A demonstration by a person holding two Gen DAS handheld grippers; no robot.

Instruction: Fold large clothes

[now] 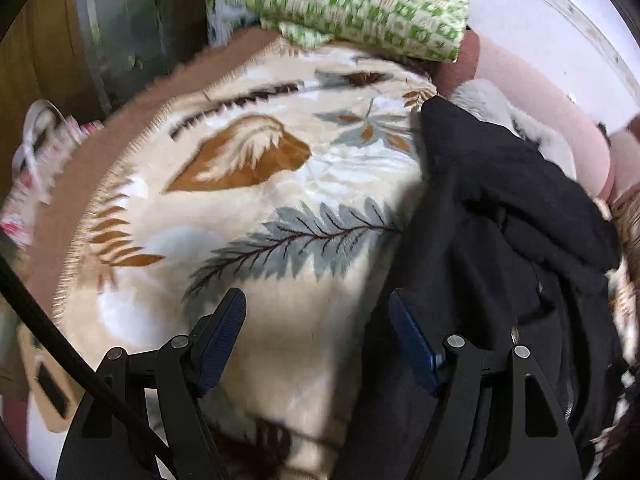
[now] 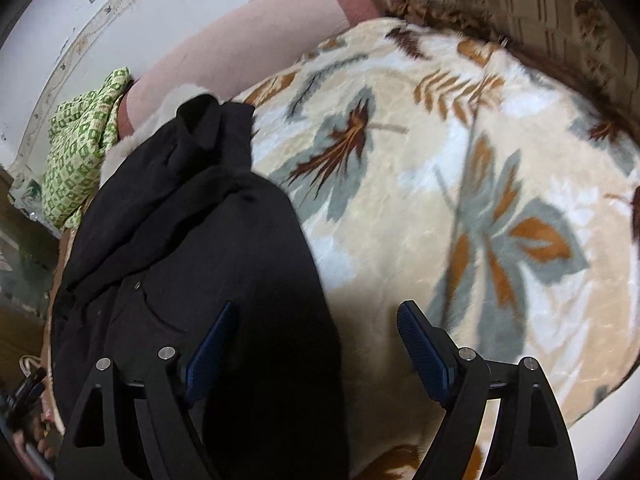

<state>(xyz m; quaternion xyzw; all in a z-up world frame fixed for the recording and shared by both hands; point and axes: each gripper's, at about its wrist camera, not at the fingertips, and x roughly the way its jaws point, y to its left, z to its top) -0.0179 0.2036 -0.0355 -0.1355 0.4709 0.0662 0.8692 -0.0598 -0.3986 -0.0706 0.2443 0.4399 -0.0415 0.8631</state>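
Across the bed, cream leaf-print blanket covers most of the surface. Black coat, crumpled, lies on the blanket between both grippers. Green patterned cloth near the wall. Left gripper spread wide, holding nothing. Right gripper also spread, holding nothing.

Black coat; cream blanket w/ grey-blue & brown leaves; green-white checked cloth.
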